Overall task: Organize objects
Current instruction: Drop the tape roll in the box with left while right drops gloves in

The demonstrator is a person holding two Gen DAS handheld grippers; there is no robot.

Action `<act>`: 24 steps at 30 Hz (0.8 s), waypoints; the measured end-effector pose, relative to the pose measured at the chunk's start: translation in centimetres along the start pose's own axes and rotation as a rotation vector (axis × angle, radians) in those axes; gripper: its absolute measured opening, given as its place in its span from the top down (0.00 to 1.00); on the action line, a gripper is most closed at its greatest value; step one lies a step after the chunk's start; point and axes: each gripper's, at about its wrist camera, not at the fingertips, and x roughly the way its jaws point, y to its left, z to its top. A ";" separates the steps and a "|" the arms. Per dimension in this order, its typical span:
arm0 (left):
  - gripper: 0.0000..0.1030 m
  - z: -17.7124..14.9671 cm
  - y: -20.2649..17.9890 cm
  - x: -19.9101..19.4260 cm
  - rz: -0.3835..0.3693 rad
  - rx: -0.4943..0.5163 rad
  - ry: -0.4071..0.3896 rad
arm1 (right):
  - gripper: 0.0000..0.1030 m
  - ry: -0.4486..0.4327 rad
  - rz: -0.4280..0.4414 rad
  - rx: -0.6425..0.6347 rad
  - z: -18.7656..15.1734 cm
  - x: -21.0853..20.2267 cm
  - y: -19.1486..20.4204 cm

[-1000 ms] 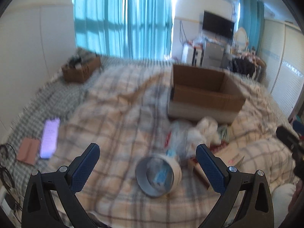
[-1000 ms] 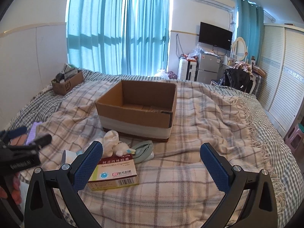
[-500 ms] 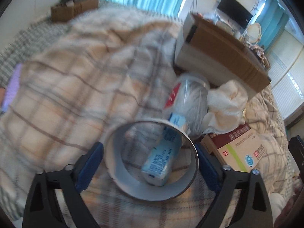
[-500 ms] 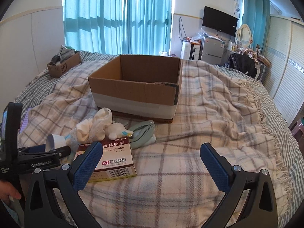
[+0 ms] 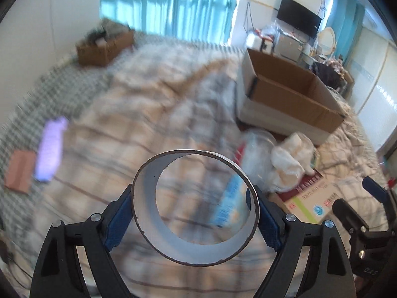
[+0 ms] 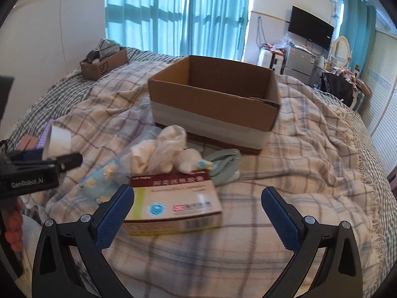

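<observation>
My left gripper is shut on a white tape roll and holds it lifted above the plaid blanket; the roll also shows in the right wrist view. An open cardboard box stands mid-bed, also in the left wrist view. My right gripper is open and empty, just before a medicine box. Behind that lie a white cloth bundle, a blue packet and a pale green object.
A small brown box of items sits at the far left of the bed. A purple object and a brown card lie at the left edge. Furniture and a TV stand beyond the bed.
My left gripper closed on the tape roll and lifted it off the blanket, tilting up. My right gripper moved forward toward the medicine box.
</observation>
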 end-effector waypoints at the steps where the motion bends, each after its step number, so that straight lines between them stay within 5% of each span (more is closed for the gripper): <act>1: 0.14 0.6 0.5 0.4 0.031 0.013 -0.016 | 0.00 0.004 0.001 -0.010 0.3 0.2 0.6; 4: 0.13 0.5 1.6 0.9 0.108 0.022 -0.035 | 0.00 0.014 0.018 -0.043 1.4 1.2 2.7; 10: 0.14 0.4 2.1 1.4 0.083 0.023 -0.015 | 0.04 0.064 0.006 -0.084 2.2 5.3 5.4; 18: 0.14 0.2 1.8 4.0 0.031 0.020 0.051 | 0.38 0.115 0.022 -0.077 2.1 7.7 5.3; 20: 0.14 0.0 1.7 4.1 0.005 0.008 0.069 | 0.64 0.115 0.046 -0.056 2.3 7.4 4.7; 24: 0.14 -0.4 1.2 3.1 -0.010 0.013 0.070 | 0.86 0.072 0.063 -0.021 2.7 5.6 3.7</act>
